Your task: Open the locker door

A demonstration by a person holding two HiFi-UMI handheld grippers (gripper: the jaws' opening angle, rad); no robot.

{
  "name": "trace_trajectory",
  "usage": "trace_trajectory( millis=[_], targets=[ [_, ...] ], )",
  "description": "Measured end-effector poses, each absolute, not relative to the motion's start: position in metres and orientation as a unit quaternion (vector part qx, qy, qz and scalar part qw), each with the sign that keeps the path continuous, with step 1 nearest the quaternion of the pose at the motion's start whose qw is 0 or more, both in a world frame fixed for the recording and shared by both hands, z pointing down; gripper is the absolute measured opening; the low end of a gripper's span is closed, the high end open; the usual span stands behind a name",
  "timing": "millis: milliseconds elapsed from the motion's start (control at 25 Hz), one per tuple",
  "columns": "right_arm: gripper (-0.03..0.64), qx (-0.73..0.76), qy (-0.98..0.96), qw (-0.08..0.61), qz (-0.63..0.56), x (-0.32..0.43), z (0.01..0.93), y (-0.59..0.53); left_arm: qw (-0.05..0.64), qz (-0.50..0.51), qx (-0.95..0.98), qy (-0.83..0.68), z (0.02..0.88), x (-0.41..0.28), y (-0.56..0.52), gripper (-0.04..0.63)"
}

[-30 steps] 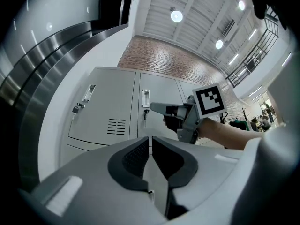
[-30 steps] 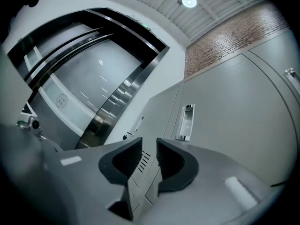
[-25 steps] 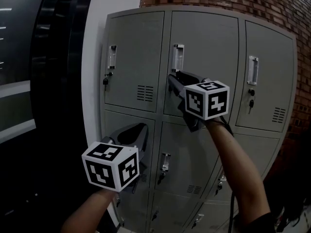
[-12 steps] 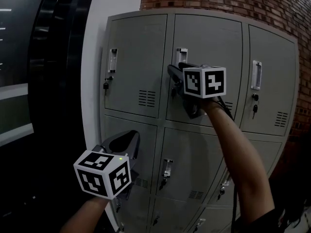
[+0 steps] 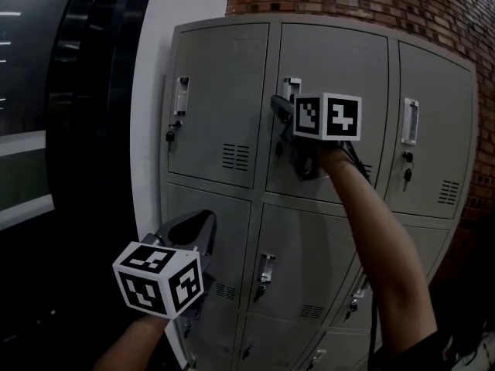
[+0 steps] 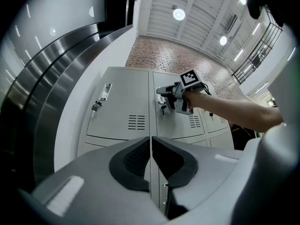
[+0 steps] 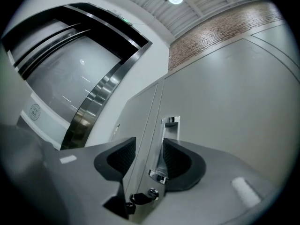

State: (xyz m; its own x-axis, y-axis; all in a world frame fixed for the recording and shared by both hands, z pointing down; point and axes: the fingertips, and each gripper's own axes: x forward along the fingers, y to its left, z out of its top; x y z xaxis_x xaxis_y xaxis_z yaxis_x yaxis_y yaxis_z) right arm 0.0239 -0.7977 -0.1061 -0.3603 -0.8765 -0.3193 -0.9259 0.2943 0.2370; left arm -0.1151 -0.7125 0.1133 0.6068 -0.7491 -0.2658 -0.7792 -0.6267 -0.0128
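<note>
I note the right tongs [image 5: 278, 107] raised against the upper middle locker door [image 5: 332, 52], at its left edge. In the right gripper view these tongs [image 7: 149, 161] are opening, with the chrome handle [image 7: 165, 144] standing between the pads; neither pad visibly presses on it. A key [image 7: 139, 198] hangs in the lock just below the handle. The door lies flush with its neighbours in the grey locker bank [image 5: 216, 91], which backs onto a brick wall [image 5: 371, 2]. I hold the left tongs [image 5: 203, 224] low, near the lower-left lockers, pads together on nothing.
</note>
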Motion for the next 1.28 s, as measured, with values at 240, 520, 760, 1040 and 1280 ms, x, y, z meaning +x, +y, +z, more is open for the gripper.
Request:
trace_trajectory(
  millis=[240,520,760,1040,1280],
  targets=[
    [0.153,-0.566,0.801,0.065,0.183,0.021,-0.107,-0.803,0.064,0.12,-0.894,0.427,0.113,-0.115,-0.709,0.005],
    [0.116,-0.564,0.805,0.092,0.16,0.025,-0.108,-0.801,0.063,0.123,-0.892,0.431,0.112,-0.119,-0.709,0.005],
    [0.101,-0.553,0.81,0.097,0.167,0.021,-0.109,-0.784,0.059,0.127,-0.891,0.432,0.112,-0.118,-0.706,0.005],
    [0.076,-0.546,0.813,0.094,0.182,0.017,-0.108,-0.76,0.058,0.124,-0.895,0.425,0.113,-0.104,-0.693,0.005],
    [0.041,-0.544,0.811,0.095,0.193,0.016,-0.109,-0.737,0.057,0.124,-0.895,0.424,0.113,-0.096,-0.677,0.005]
  ],
)
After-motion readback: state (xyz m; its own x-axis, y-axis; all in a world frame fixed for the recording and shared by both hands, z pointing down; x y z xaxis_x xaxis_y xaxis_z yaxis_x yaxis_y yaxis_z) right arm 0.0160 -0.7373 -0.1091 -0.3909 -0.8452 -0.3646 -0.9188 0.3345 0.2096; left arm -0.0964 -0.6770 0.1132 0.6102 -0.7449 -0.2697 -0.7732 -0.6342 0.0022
